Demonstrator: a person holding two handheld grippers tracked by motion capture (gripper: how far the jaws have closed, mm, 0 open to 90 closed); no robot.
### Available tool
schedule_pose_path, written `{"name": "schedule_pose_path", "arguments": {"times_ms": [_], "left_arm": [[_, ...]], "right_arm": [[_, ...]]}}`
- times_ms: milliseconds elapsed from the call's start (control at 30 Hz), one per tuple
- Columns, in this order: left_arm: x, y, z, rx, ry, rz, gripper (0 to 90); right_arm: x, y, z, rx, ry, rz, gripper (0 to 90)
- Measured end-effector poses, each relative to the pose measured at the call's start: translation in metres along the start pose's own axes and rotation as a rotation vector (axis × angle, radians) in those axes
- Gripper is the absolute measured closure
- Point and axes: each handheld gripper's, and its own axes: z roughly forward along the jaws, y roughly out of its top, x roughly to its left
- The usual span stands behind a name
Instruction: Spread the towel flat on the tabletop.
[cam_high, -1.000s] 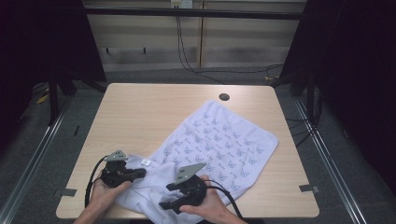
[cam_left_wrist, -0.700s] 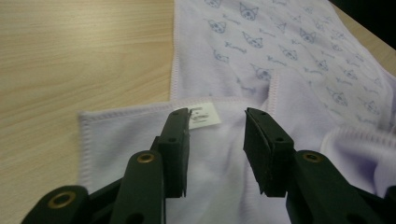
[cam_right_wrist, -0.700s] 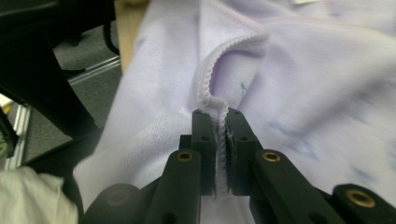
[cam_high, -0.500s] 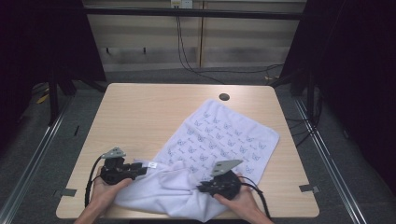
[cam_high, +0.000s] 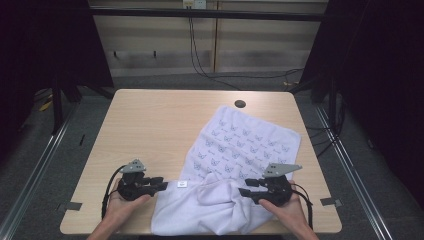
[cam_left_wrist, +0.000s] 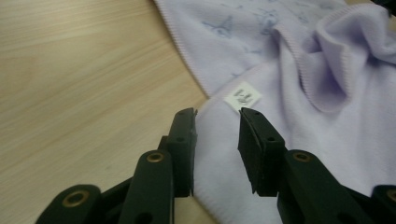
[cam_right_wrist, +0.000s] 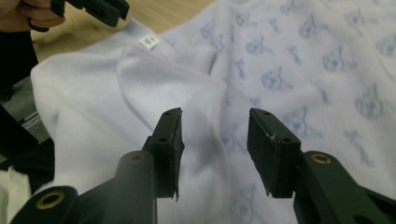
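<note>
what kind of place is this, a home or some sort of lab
Most likely a lab or recording bay, not a home: a bare wooden table with a cable hole, dark curtains around it, metal floor rails, and loose cables on the wall behind.

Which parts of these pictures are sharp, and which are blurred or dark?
High view: even light on the pale wooden table, dark surroundings. Left gripper view: the small white label is fairly sharp, while the lilac butterfly-print towel farther off is soft. Right gripper view: nearest towel prints blur, and the lower left corner is dark.
</note>
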Motion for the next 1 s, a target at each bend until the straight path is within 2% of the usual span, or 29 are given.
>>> {"name": "schedule_pose_path", "arguments": {"times_ms": [33,67,100,133,167,200,233,267,300,433,567,700,800,833,867,900,933,1000], "left_arm": [[0.007,0.0,-0.001,-0.007,0.003,-0.028,69.2],[0.007,0.0,-0.001,-0.007,0.003,-0.028,69.3],[0.01,-0.001,-0.001,-0.016,0.009,-0.036,69.2],[0.011,-0.001,-0.001,-0.013,0.007,-0.035,68.7],[0.011,-0.001,-0.001,-0.013,0.007,-0.035,68.3],[0.012,-0.001,-0.001,-0.011,0.005,-0.039,68.3],[0.011,-0.001,-0.001,-0.012,0.002,-0.04,67.7],[0.011,-0.001,-0.001,-0.012,0.002,-0.04,67.6],[0.012,-0.001,-0.003,-0.011,-0.001,-0.029,67.4],[0.013,-0.001,-0.004,-0.019,-0.006,-0.034,66.0],[0.016,-0.001,-0.001,-0.017,0.008,-0.051,63.9],[0.016,-0.001,0.0,-0.01,0.013,-0.05,62.4],[0.016,0.0,0.0,-0.012,0.015,-0.05,61.8],[0.016,0.0,0.0,-0.012,0.015,-0.05,61.6],[0.016,0.0,0.0,-0.014,0.014,-0.051,61.6],[0.016,0.0,0.0,-0.013,0.016,-0.05,61.1],[0.016,0.0,0.001,-0.012,0.016,-0.053,60.9],[0.016,0.0,0.002,-0.01,0.02,-0.052,60.2]], "right_arm": [[0.007,0.014,0.013,-0.02,0.049,-0.013,55.8],[0.007,0.014,0.013,-0.02,0.049,-0.013,55.8],[0.017,0.026,0.027,-0.034,0.09,-0.038,56.9],[0.02,0.03,0.033,-0.033,0.116,-0.056,57.4],[0.025,0.036,0.043,-0.021,0.157,-0.076,57.4],[0.025,0.036,0.043,-0.021,0.157,-0.076,57.4],[0.03,0.042,0.062,0.027,0.211,-0.088,55.9],[0.03,0.042,0.062,0.027,0.211,-0.088,55.9],[0.031,0.042,0.078,0.046,0.231,-0.093,55.5],[0.027,0.039,0.096,0.069,0.266,-0.096,52.7],[0.025,0.037,0.106,0.108,0.238,-0.083,50.1],[0.026,0.034,0.113,0.142,0.218,-0.096,51.3],[0.031,0.032,0.117,0.202,0.181,-0.14,61.1],[0.032,0.031,0.117,0.224,0.178,-0.14,66.1],[0.032,0.031,0.117,0.224,0.178,-0.14,66.1],[0.033,0.03,0.116,0.223,0.151,-0.161,81.2],[0.033,0.029,0.116,0.224,0.158,-0.155,85.5],[0.033,0.03,0.114,0.207,0.162,-0.159,87.5]]}}
